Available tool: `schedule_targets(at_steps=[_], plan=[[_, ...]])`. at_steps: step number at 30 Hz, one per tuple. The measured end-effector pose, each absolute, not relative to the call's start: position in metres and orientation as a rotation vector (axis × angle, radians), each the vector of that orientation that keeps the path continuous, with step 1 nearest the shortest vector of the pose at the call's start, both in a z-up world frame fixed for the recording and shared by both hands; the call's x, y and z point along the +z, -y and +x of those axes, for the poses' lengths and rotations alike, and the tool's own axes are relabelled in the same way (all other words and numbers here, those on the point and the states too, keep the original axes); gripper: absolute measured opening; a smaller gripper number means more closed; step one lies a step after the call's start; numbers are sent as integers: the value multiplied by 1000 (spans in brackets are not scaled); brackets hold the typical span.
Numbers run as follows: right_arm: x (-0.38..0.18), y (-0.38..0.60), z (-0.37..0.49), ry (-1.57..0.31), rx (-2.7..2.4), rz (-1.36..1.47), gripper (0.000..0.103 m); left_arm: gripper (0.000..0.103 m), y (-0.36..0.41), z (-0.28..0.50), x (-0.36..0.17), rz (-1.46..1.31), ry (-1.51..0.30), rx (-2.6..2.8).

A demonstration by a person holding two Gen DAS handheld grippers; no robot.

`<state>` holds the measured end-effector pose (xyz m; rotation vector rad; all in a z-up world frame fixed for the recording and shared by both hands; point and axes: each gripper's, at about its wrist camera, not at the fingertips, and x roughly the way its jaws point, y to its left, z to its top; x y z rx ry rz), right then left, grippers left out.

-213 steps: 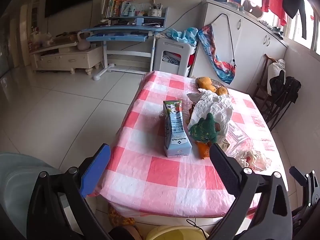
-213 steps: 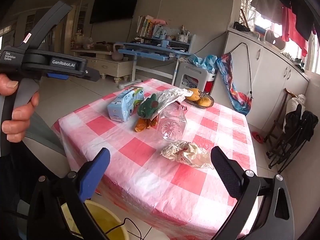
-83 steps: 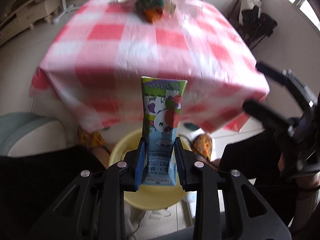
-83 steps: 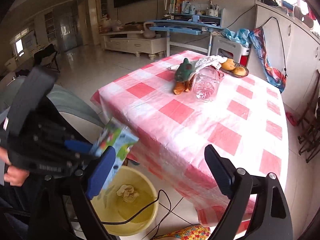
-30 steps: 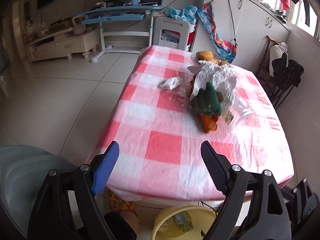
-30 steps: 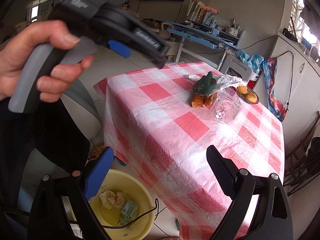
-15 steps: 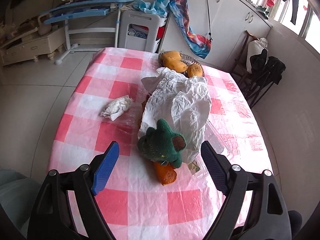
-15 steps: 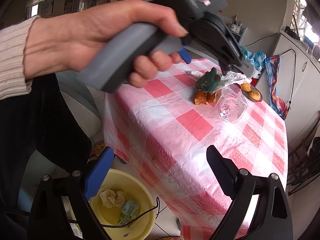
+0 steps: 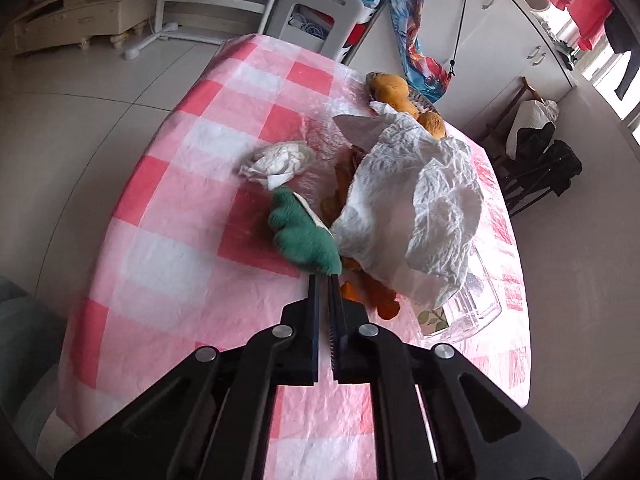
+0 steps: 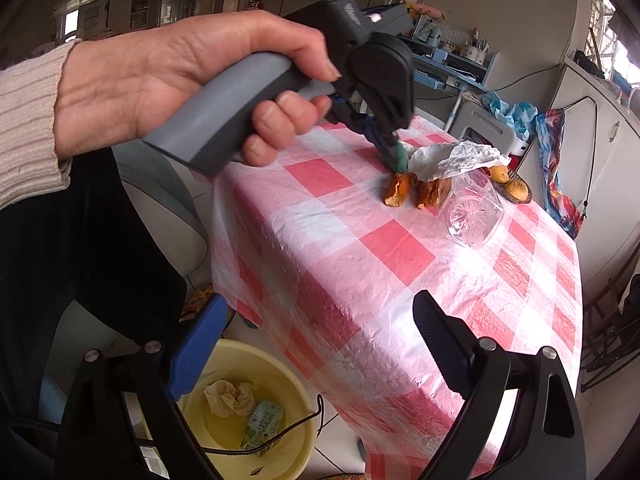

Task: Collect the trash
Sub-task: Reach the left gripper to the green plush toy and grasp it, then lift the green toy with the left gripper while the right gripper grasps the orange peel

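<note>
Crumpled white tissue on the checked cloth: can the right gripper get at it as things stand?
Probably not without repositioning. The right gripper hangs open off the table's near corner, over the yellow bucket; the crumpled white tissue lies beyond the green knitted toy, where the left gripper sits shut.

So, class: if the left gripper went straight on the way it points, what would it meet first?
The left gripper, shut, has its tips at the green cloth. It would likely press into that first; whether it already touches is unclear.
</note>
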<state>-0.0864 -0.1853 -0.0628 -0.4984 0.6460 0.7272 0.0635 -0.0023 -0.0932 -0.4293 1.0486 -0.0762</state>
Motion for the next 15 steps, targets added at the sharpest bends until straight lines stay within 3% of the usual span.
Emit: schedule_targets(at_steps=[6,9,11,15], plan=[[-62,187,-84,-655,728,-478,90,6,-13,62,-97,-493,-1058,-74],[-59,187,-79,-667,746,-435,90,20,-12,67,-93,-465,-1036,-51],[-56,187,-70,-680,766,-389,89,41,-4,75,-88,-371,-1017,-15],[-53,174,-45,-697,791,-343,76,46,4,92,-106,-259,-1095,29]])
